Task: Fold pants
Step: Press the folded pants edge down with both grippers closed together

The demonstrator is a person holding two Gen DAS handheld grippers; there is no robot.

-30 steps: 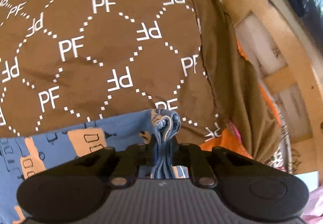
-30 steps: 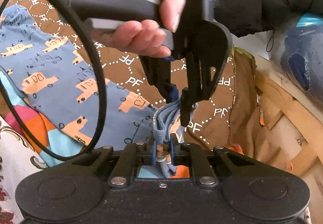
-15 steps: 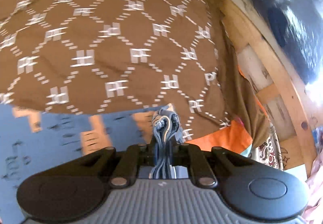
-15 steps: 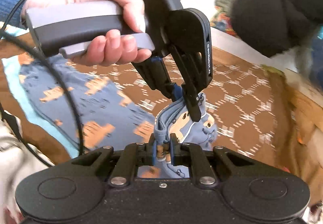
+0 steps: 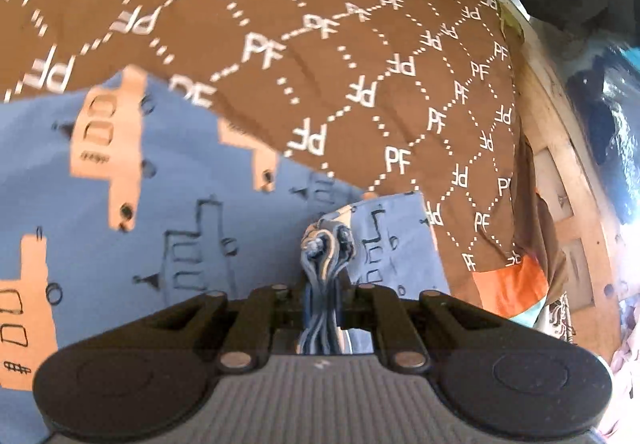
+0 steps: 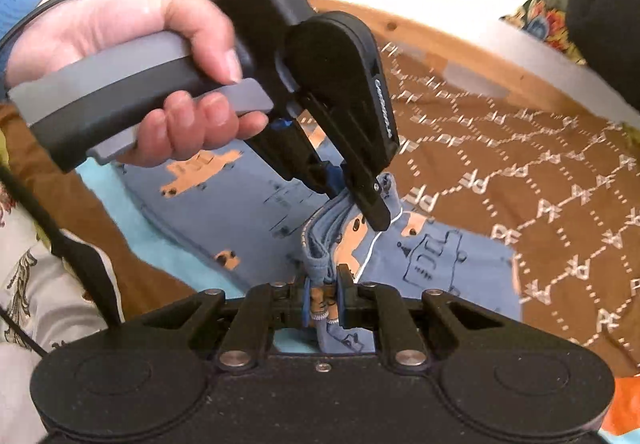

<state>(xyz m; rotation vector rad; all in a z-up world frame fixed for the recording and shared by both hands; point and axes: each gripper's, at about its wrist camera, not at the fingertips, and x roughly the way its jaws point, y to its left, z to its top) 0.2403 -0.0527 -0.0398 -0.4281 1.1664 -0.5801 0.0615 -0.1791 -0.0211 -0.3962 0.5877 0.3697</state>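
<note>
A pair of blue children's pants (image 5: 168, 228), printed with orange vehicles and outlined trucks, is spread over a brown bedspread (image 5: 360, 56) patterned with white dotted hexagons and "PF" letters. In the left wrist view, the left gripper (image 5: 324, 284) is seen with its fingers narrowed onto a bunched stack of the pants' edges, the gathered folds protruding just beyond the fingers. In the right wrist view, the right gripper (image 6: 322, 296) is likewise clamped narrowly on a gathered fold of the same garment (image 6: 436, 256), and the left gripper (image 6: 356, 196) is shown just ahead of it, pinching the adjoining bunch from above. The left hand (image 6: 152, 56), with a blue sleeve (image 6: 16, 4) at the wrist, is wrapped around the grey handle. A wooden bed frame (image 5: 568, 180) is visible beside the bedspread.
</note>
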